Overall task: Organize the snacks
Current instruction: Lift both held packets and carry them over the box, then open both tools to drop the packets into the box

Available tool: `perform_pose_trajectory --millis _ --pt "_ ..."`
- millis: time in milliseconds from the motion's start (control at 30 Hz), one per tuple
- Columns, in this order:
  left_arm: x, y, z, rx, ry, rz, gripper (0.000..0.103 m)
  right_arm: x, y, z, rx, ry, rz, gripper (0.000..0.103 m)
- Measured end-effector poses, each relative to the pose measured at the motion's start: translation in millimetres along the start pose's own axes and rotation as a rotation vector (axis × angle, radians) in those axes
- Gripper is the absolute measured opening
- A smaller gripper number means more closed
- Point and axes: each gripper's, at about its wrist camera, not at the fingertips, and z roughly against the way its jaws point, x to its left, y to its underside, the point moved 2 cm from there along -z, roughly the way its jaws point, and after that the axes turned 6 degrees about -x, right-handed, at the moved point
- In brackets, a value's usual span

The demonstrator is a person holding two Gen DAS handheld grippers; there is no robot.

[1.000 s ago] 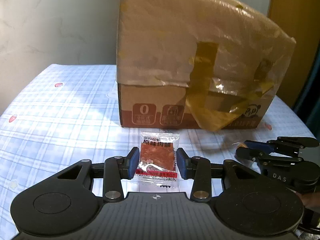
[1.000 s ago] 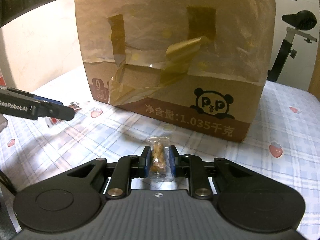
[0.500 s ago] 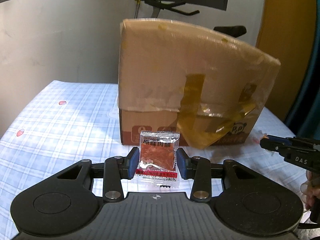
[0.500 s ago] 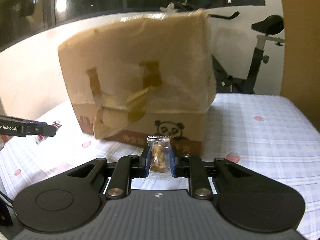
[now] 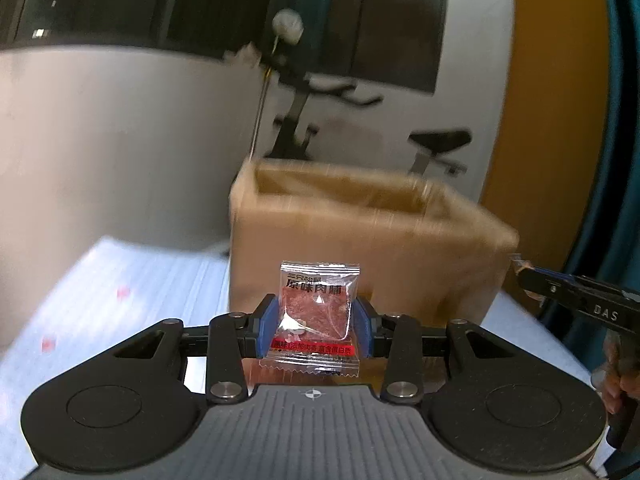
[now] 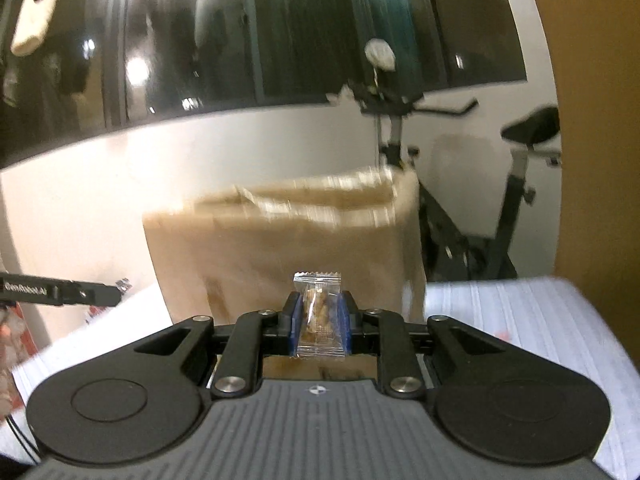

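Left wrist view shows the left tool clamped on a red jerky packet short of the open cardboard box, the right tool likewise pinching a clear snack packet before that box, so neither snack is yet dropped in.

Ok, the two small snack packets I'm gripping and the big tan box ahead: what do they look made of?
Red-labelled meat snack packet in the left gripper: glossy clear plastic film, with glare and crimped ends. Small clear packet of brown pieces in the right gripper: the same thin transparent film, contents showing through. Tan open-topped box: probably matte cardboard, though motion blur leaves its surface unclear.
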Motion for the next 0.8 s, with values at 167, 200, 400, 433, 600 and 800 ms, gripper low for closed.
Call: perform_pose_trajectory --millis 167,200,400,433,600,800 --pt "-14 -47 -19 -0.084 0.036 -0.058 0.043 -2 -49 -19 -0.056 -0.032 0.009 0.021" --pt "-18 -54 -26 -0.098 0.040 -0.072 0.043 -3 -58 -27 -0.052 -0.037 0.010 0.021" --pt "-41 -84 -89 -0.055 0.060 -0.122 0.043 -8 -93 -90 0.090 0.004 -0.009 0.021" --pt "-44 -85 -102 -0.031 0.055 -0.124 0.043 -8 -95 -101 0.119 0.023 -0.008 0.021" --pt "-37 -80 -140 0.068 0.026 -0.099 0.043 -11 -87 -134 0.226 0.053 0.002 0.021" --pt "-25 -66 -149 0.101 0.001 -0.082 0.050 -20 -68 -149 0.307 0.098 -0.001 0.022"
